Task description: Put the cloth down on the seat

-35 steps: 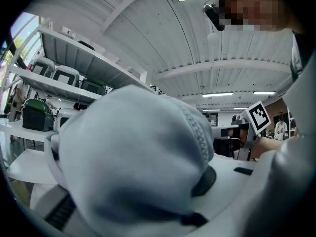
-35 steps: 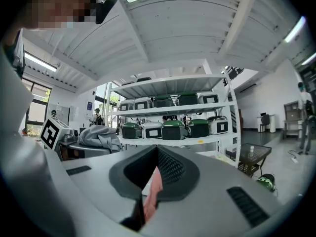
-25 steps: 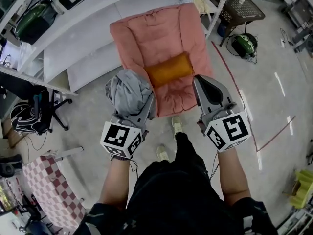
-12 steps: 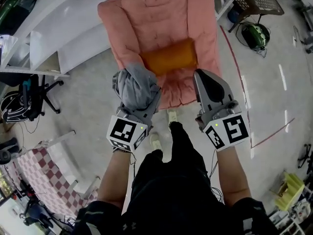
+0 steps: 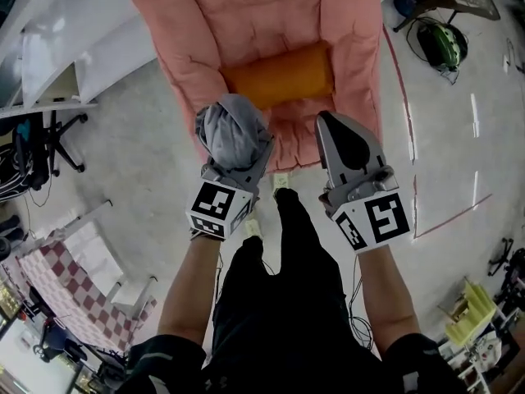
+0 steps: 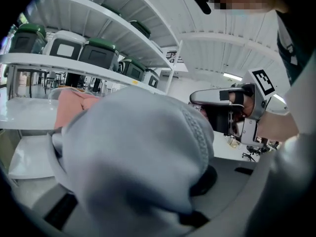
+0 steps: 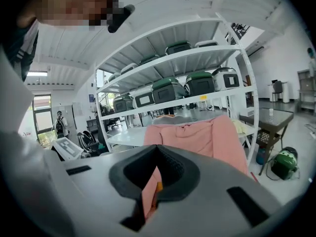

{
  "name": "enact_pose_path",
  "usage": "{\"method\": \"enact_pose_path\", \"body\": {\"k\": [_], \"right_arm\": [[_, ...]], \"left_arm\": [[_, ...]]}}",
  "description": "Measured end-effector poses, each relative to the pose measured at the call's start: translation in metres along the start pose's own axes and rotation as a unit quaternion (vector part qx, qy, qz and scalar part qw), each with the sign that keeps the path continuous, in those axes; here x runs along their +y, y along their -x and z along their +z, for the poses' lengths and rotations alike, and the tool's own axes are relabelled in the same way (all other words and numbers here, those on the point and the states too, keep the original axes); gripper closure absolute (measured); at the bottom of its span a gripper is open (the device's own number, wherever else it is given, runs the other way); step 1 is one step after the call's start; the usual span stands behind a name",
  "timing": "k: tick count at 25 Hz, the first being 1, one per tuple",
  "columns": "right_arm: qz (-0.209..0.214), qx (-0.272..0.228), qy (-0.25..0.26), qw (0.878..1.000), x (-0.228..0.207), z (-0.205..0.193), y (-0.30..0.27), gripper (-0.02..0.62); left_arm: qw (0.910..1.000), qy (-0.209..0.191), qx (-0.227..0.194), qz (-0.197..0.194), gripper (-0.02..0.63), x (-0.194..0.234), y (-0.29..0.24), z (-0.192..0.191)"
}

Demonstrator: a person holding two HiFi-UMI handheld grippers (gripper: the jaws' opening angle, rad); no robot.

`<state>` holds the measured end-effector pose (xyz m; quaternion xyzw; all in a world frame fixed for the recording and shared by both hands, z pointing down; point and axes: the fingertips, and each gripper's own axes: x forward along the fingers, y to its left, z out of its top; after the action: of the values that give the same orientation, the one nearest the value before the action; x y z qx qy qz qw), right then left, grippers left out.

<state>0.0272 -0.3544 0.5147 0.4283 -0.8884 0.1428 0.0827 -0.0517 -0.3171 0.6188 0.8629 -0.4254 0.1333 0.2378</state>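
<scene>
A bundled grey cloth (image 5: 234,131) sits in my left gripper (image 5: 239,161), which is shut on it; the cloth hides the jaw tips. In the left gripper view the cloth (image 6: 138,152) fills most of the picture. It hangs over the front left edge of the pink armchair (image 5: 271,23), just short of the orange cushion (image 5: 279,76) on the seat. My right gripper (image 5: 338,130) is held beside it over the seat's front right edge, shut and holding nothing. Its own view shows the armchair (image 7: 197,137) ahead through a thin slit between the jaws.
White shelving (image 5: 57,48) stands left of the chair, with an office chair (image 5: 33,146) and a red-checked frame (image 5: 74,294) further left. A green bag (image 5: 439,43) lies to the right, past a red floor line (image 5: 402,105). Boxes with green lids (image 7: 187,88) fill the shelves behind.
Both grippers have come closer to the armchair. The cloth, earlier left of the seat over the floor, now hangs at the seat's front edge. The grip is unchanged.
</scene>
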Motion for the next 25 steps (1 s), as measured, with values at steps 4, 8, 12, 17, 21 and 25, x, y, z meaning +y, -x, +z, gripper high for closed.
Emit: {"method": "enact_pose_path", "body": {"k": [4,8,12,17,21,25], "right_arm": [[0.002,0.007,-0.015,1.0,-0.017,-0.029,-0.016,0.592],[-0.002,0.019,-0.03,0.999,-0.032,-0.062,-0.029,0.592],[-0.004,0.035,-0.046,0.998,-0.038,-0.092,-0.037,0.592],[-0.001,0.047,-0.055,0.997,-0.046,-0.112,-0.047,0.592],[0.004,0.055,-0.058,0.997,-0.047,-0.125,-0.053,0.592],[0.005,0.067,-0.063,0.996,-0.044,-0.14,-0.055,0.592]], "left_arm": [[0.9996,0.019,0.022,0.001,0.465,0.01,-0.034,-0.036],[0.9984,0.037,0.043,0.003,0.465,0.022,-0.063,-0.072],[0.9958,0.057,0.07,0.01,0.458,0.034,-0.082,-0.107],[0.9923,0.079,0.094,0.018,0.442,0.049,-0.103,-0.138],[0.9895,0.091,0.109,0.022,0.432,0.059,-0.116,-0.161],[0.9857,0.111,0.125,0.019,0.409,0.065,-0.127,-0.186]]}}
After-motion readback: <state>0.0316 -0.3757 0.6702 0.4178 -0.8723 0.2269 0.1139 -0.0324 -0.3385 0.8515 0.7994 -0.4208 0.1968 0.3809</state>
